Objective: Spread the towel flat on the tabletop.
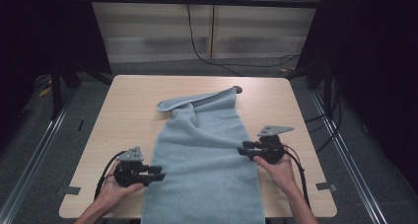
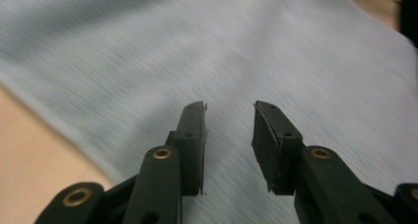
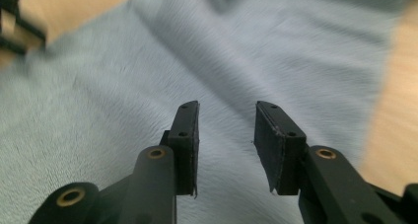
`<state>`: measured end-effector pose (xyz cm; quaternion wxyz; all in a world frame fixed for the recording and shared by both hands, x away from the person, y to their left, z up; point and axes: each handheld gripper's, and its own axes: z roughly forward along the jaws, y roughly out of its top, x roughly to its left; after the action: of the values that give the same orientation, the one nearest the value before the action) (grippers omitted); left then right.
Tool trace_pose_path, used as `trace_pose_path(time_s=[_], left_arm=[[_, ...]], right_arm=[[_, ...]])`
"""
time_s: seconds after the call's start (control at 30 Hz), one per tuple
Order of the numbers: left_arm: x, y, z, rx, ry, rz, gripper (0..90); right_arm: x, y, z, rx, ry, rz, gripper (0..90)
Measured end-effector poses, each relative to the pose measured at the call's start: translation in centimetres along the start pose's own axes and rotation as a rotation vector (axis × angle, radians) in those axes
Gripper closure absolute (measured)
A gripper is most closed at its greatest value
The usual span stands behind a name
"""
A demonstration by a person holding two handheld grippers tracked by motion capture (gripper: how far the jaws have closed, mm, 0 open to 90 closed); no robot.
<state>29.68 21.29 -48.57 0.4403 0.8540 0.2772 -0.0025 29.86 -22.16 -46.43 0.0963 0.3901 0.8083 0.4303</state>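
A light blue towel point(image 1: 207, 155) lies lengthwise on the wooden table point(image 1: 133, 100), its near end hanging over the front edge and its far end folded into a narrow flap. My left gripper point(image 1: 160, 173) sits at the towel's left edge, jaws apart with nothing between them point(image 2: 229, 135); the towel point(image 2: 222, 51) spreads below. My right gripper point(image 1: 242, 148) sits at the towel's right edge, also open and empty point(image 3: 226, 135), pointing over the creased cloth point(image 3: 148, 76).
Bare table shows on both sides of the towel. A small round hole point(image 1: 237, 90) is near the far edge. Cables run along the floor beyond the table, and dark stands flank both sides.
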Motion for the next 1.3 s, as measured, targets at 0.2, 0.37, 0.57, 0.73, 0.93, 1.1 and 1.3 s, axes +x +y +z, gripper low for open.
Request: trace_pose_path(time_s=[0.2, 0.37, 0.57, 0.73, 0.93, 1.1, 1.3], left_arm=[[4.7, 2.4, 3.2, 0.006, 0.163, -0.09, 65.4], [3.8, 1.2, 2.7, 0.031, 0.146, -0.031, 66.8], [0.9, -1.3, 0.6, 0.045, 0.114, 0.01, 66.9], [-1.5, -3.2, -1.1, 0.07, 0.045, 0.0, 66.8], [-2.6, -4.3, -2.4, 0.091, -0.063, -0.031, 67.3], [-0.2, -1.8, -1.6, 0.025, 0.01, -0.056, 64.6], [5.5, 3.2, 2.0, -0.021, 0.172, -0.13, 65.5]], right_arm=[[0.2, -0.4, 4.6, 0.125, -0.025, -0.016, 60.0], [0.9, -1.4, 4.3, 0.133, -0.001, -0.029, 57.9], [4.0, -3.8, 2.2, 0.131, 0.076, -0.047, 57.9], [7.5, -5.9, 0.4, 0.146, 0.154, -0.054, 57.7], [8.9, -6.3, -0.5, 0.163, 0.252, -0.03, 54.7], [6.8, -4.0, 0.0, 0.061, 0.168, -0.024, 54.9], [1.0, 0.9, 5.3, 0.068, -0.003, -0.042, 55.7]])
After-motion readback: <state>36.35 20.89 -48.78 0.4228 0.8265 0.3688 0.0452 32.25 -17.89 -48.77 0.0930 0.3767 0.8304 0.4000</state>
